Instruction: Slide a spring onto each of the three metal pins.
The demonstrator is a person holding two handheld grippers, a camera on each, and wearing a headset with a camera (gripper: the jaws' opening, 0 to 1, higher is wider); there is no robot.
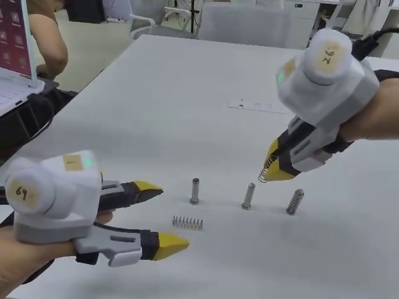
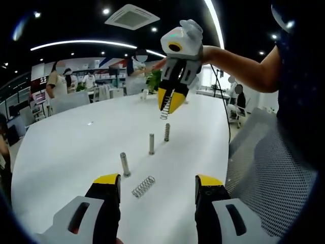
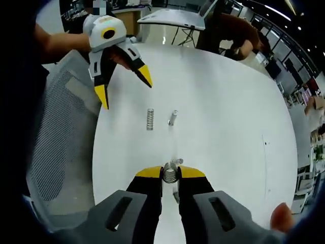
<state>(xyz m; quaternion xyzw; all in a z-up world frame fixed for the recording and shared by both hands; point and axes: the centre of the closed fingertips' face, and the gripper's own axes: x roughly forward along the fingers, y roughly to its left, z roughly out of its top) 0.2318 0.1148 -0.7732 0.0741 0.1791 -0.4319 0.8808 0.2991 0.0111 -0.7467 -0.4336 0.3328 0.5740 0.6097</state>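
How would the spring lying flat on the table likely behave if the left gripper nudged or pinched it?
The loose spring lies on its side on the smooth white table, so a sideways nudge would probably roll it. Its thin open coils suggest it is light and would squash or bend if pinched hard.

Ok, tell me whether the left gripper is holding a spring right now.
No, the left gripper is open with nothing between its jaws, and a loose spring lies flat on the table ahead of it.
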